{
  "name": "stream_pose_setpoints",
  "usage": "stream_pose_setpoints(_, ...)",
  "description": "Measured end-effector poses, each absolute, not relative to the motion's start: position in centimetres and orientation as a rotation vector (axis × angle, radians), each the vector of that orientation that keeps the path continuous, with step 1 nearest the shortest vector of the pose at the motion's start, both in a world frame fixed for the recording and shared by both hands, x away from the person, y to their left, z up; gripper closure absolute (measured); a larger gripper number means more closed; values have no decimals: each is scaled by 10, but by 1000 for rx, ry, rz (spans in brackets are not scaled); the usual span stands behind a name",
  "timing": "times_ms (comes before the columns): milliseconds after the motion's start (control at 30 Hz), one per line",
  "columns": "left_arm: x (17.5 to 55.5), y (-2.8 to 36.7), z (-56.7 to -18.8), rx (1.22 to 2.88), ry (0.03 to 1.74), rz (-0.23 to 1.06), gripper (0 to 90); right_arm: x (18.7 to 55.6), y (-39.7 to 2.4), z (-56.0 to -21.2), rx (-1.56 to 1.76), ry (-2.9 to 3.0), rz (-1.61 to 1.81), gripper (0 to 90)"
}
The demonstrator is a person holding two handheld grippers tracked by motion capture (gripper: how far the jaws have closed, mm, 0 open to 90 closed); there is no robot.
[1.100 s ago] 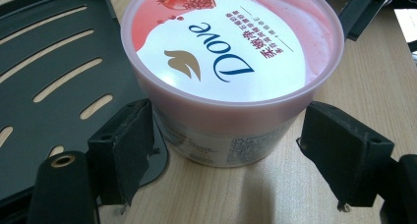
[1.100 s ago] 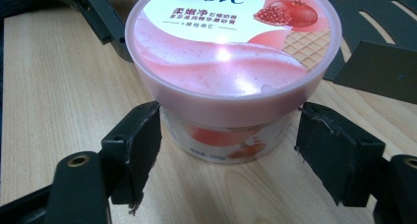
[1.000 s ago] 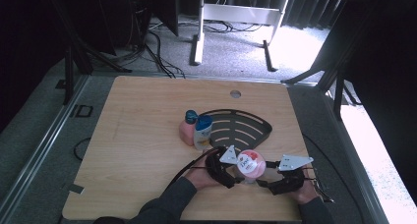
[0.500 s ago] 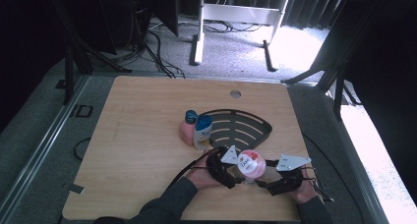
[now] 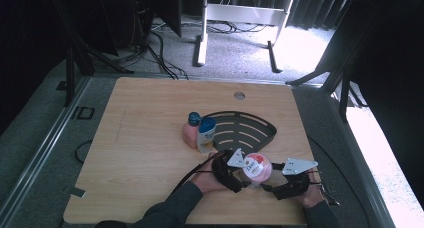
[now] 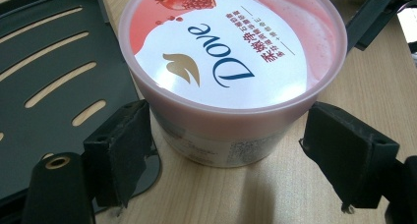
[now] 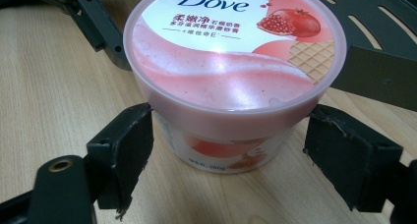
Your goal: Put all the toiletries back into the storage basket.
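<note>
A pink Dove tub (image 5: pixel 256 167) with a white and pink lid stands upright on the wooden table near its front edge. My left gripper (image 5: pixel 246 176) reaches it from the left and my right gripper (image 5: pixel 266 181) from the right. In the left gripper view the tub (image 6: pixel 231 52) sits between the open left gripper (image 6: pixel 231 155), its pads close beside the wall. In the right gripper view the tub (image 7: pixel 231 52) stands between the right gripper (image 7: pixel 235 155), whose jaws have just been opening; a gap shows at the right pad (image 7: pixel 344 160).
A black slotted corner rack (image 5: pixel 242 130) lies just behind the tub. At its left edge stand a pink bottle with a blue cap (image 5: pixel 190 133) and a pale bottle with a blue cap (image 5: pixel 205 135). The table (image 5: pixel 140 138) has a cable hole (image 5: pixel 239 95) at the back.
</note>
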State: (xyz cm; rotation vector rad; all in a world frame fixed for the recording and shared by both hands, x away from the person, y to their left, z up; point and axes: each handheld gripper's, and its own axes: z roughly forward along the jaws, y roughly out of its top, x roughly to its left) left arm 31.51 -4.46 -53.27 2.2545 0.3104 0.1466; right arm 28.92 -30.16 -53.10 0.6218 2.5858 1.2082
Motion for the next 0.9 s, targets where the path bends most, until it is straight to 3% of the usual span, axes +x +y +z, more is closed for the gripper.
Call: stream_pose_setpoints(900,322,-45,-508,2241,325,180,191,295,-302,-509,620,2536,1234,183)
